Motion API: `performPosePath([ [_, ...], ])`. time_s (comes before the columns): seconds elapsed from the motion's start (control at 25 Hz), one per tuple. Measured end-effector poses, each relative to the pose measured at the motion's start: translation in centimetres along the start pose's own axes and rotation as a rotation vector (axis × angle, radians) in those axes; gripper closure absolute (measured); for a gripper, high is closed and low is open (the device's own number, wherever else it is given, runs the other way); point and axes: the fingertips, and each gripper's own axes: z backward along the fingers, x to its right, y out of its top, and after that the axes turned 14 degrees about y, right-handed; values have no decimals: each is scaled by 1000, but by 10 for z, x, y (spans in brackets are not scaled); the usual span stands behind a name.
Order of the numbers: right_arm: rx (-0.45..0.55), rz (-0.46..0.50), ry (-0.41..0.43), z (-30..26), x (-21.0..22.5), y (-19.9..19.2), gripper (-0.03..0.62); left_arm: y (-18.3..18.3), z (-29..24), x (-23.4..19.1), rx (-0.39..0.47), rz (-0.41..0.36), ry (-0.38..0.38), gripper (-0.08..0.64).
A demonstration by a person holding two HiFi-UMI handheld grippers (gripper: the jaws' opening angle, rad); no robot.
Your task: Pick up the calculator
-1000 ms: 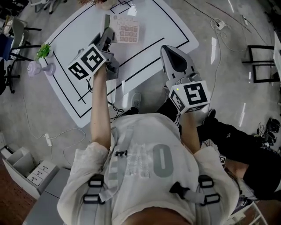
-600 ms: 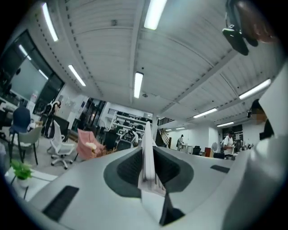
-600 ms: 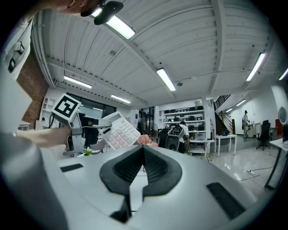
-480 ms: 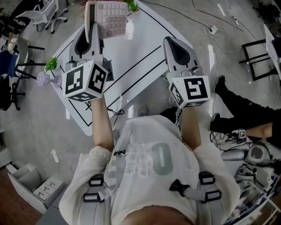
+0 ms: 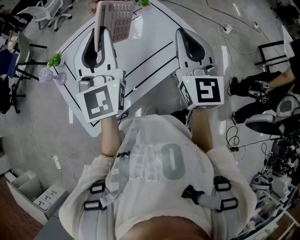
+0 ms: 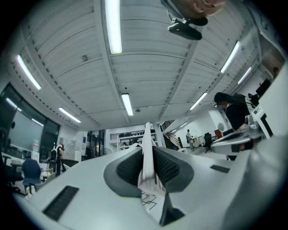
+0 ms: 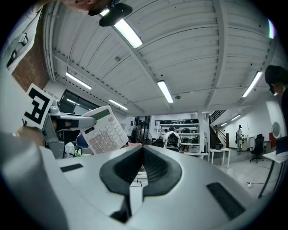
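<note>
The calculator [image 5: 117, 18], pale with pinkish keys, hangs above the white table [image 5: 150, 51], tilted up on its edge. My left gripper [image 5: 99, 33] is shut on its left edge. In the left gripper view the calculator [image 6: 147, 152] shows edge-on as a thin white slab pinched between the dark pads [image 6: 130, 168], against the ceiling. My right gripper [image 5: 183, 33] hovers to the right, shut and with nothing in it. From the right gripper view, the calculator [image 7: 104, 130] and the left gripper [image 7: 67, 120] show at the left, beyond the closed right gripper [image 7: 142, 150].
The table has black lines marked on it. A small green plant [image 5: 55, 59] and a purple object [image 5: 47, 75] stand at its left edge. Office chairs [image 5: 47, 11] are at the far left. Another person [image 5: 262, 89] and cables lie on the floor to the right.
Both grippers have risen. The left one rolled and lifted the calculator off the table, so the calculator now stands on edge in the air.
</note>
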Motion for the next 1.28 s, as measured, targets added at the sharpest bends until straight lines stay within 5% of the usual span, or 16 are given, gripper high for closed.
performPosePath([
  [0.36,5,32,-22,10,-8,3,588,-6,24,11,33,-50,-20,483],
  [1.28,10,40,-48,18,-7,1,588,-1,23,6,52,-23,-2,483],
])
